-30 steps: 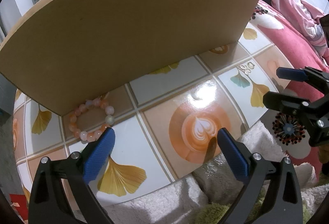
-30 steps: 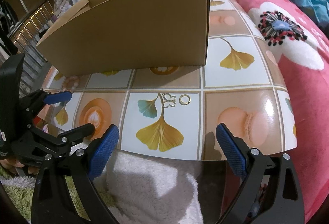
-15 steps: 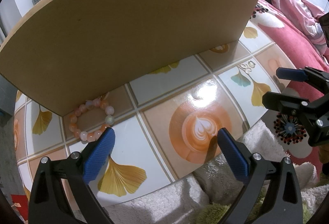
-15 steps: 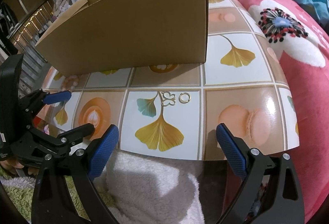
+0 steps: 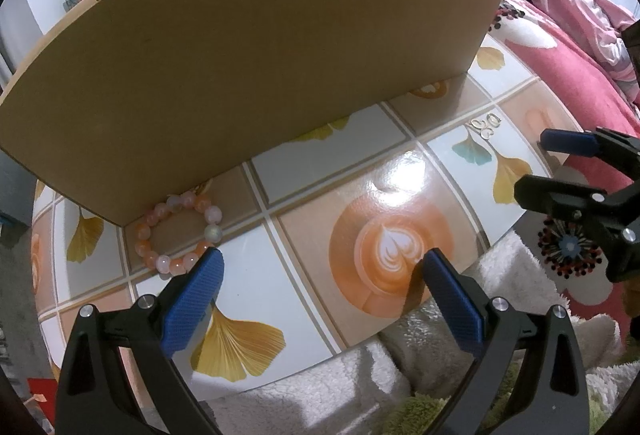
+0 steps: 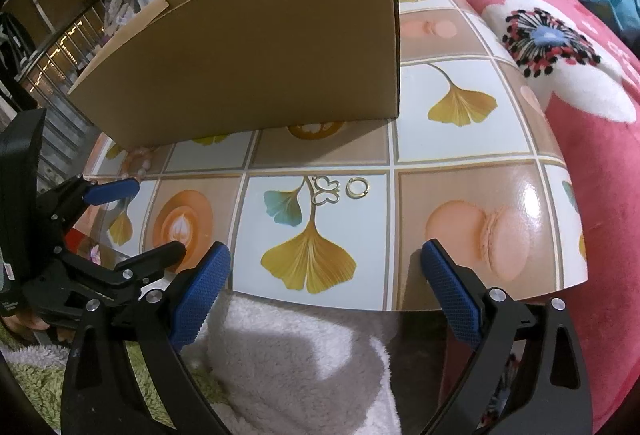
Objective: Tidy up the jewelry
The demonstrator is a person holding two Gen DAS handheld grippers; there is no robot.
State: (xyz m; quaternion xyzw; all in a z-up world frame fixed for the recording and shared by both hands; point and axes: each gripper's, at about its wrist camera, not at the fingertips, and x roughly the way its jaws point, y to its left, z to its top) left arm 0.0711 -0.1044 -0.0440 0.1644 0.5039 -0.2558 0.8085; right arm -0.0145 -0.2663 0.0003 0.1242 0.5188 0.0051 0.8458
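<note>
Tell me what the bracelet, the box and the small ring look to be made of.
Bracelet: glossy, partly translucent peach and pale beads, likely stone or glass. Box: matte brown cardboard, with a layered cut edge at its corner. Small ring: thin, shiny, gold-coloured, probably metal; too small to be sure.

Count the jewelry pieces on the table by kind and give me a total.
Beaded bracelet: 1
Butterfly-shaped gold piece: 1
Gold ring: 1
Total: 3, all lying on the table outside the cardboard box.
</note>
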